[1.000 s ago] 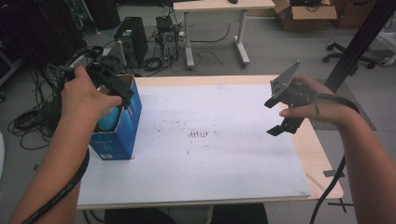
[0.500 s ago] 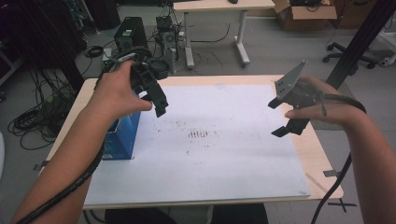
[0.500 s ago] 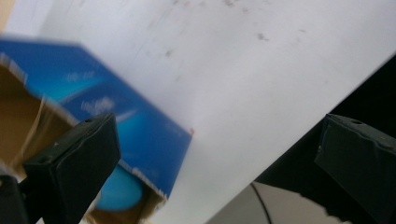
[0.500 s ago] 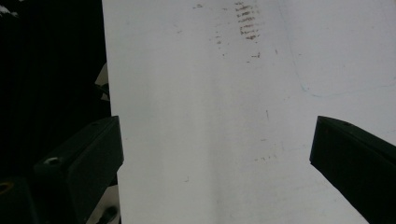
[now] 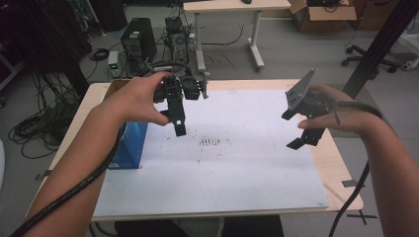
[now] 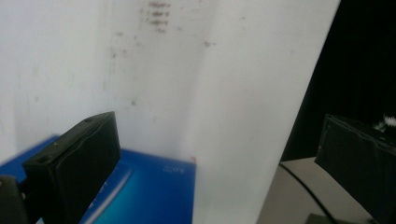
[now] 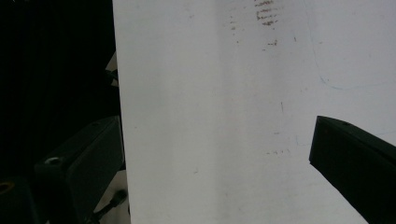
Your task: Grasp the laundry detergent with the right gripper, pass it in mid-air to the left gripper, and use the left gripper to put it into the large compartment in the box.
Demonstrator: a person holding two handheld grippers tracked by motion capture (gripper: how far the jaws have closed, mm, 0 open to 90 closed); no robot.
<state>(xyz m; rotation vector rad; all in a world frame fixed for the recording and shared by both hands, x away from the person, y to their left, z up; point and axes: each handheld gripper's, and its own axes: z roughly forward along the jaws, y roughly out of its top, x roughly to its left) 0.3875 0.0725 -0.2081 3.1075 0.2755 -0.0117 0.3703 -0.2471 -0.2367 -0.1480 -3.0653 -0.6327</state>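
A: Where do we see the blue cardboard box (image 5: 129, 145)?

B: It stands at the left edge of the white sheet-covered surface (image 5: 232, 182), partly under the left forearm. In the left gripper view its blue top (image 6: 154, 186) lies just beside the lower finger.

A: State of the left gripper (image 5: 190, 106)?

B: Raised above the surface, near the box; fingers spread, holding nothing.

A: And the right gripper (image 5: 302, 129)?

B: We see it raised over the right side, well apart from the box; fingers spread, empty.

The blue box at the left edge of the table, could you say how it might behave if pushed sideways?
The blue box looks like open cardboard, so probably light and easily slid on the smooth white sheet. It stands taller than its narrow face, near the table edge, so it may tip.
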